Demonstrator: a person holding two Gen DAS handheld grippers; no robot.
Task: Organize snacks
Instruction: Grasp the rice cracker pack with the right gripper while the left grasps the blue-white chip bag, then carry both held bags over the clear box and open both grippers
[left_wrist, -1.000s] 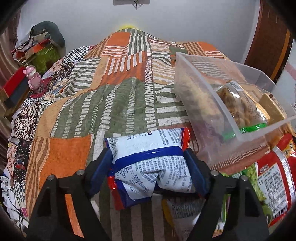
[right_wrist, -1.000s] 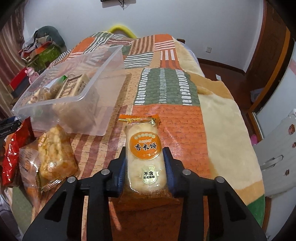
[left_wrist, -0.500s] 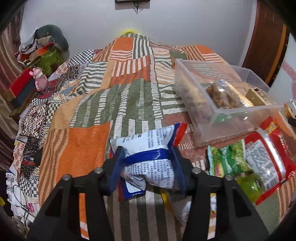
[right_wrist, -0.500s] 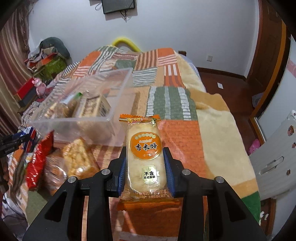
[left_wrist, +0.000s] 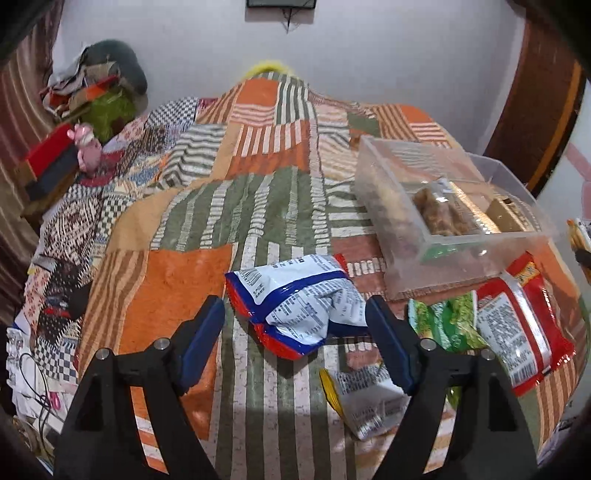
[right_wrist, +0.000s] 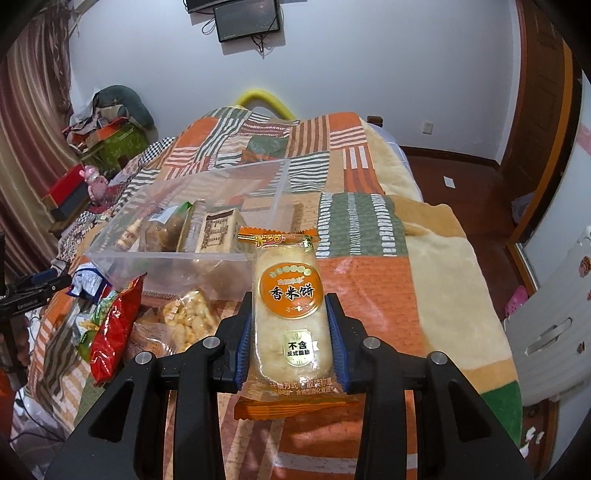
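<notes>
Orange rice cracker pack (right_wrist: 291, 314) pinched in right claw (right_wrist: 291, 336), left claw (left_wrist: 295, 343) opening over blue-white bag (left_wrist: 295, 299)

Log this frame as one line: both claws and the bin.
left claw: opening, blue-white snack bag loose between pads | right claw: shut on rice cracker pack | clear bin: partly filled

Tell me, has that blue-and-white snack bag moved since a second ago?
Yes. The blue-and-white snack bag has dropped from the opening left gripper onto the quilt, beside the clear bin.

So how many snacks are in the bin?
3: a cream pack at its left wall, a brown-filled pack in the middle, a tan box at right; more may be hidden.
</notes>
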